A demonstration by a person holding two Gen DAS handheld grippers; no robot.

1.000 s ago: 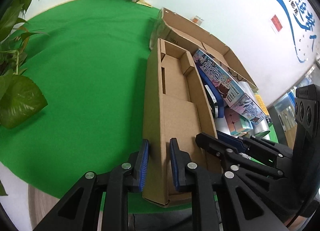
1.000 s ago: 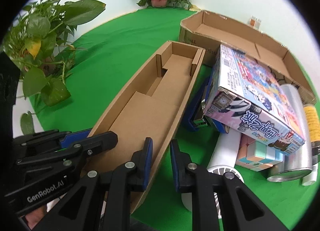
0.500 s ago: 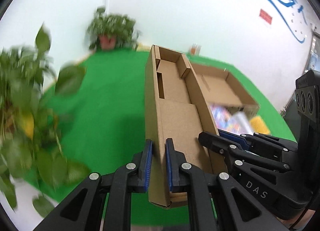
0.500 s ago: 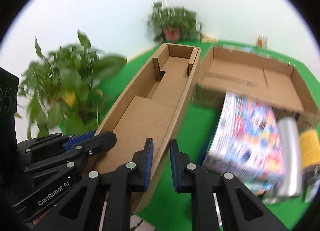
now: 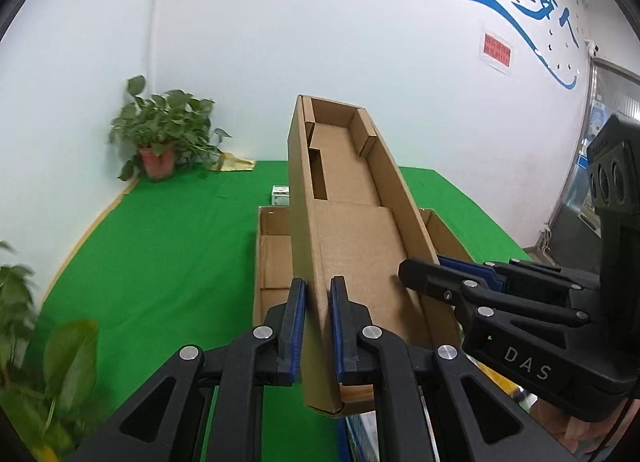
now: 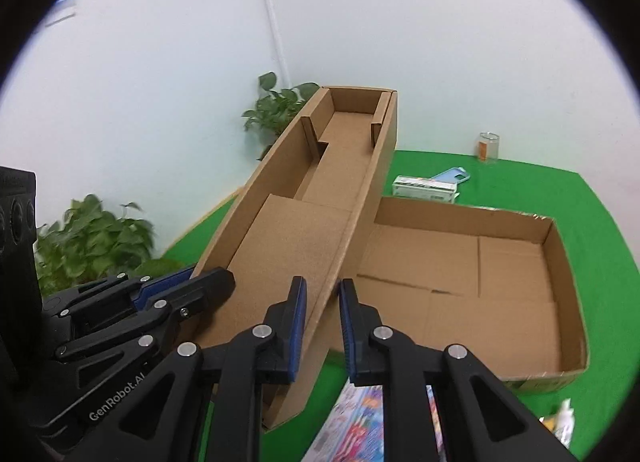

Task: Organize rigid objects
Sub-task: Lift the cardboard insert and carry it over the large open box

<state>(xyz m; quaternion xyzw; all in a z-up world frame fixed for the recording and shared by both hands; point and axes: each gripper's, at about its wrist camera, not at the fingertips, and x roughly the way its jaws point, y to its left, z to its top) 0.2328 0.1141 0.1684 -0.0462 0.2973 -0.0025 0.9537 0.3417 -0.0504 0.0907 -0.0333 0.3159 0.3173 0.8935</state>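
Note:
A long narrow cardboard tray (image 5: 352,230) is held up in the air, its far end raised toward the wall. My left gripper (image 5: 317,326) is shut on its left side wall near the close end. My right gripper (image 6: 322,326) is shut on its right side wall; it also shows in the left wrist view (image 5: 448,282). The tray (image 6: 316,214) is empty inside. A wide, open, empty cardboard box (image 6: 472,282) lies on the green cloth below it. A colourful printed box (image 6: 352,426) lies under my right gripper.
Potted plants stand at the back (image 5: 164,138) and at the left (image 6: 92,238). A small white box (image 6: 424,188), a blue phone case (image 6: 452,176) and a glass jar (image 6: 488,146) lie behind the wide box. The green cloth (image 5: 160,254) covers the table.
Both grippers have lifted the long tray off the cloth and tilted its far end up. It now hangs over the wide box; the pile of objects has dropped out of view.

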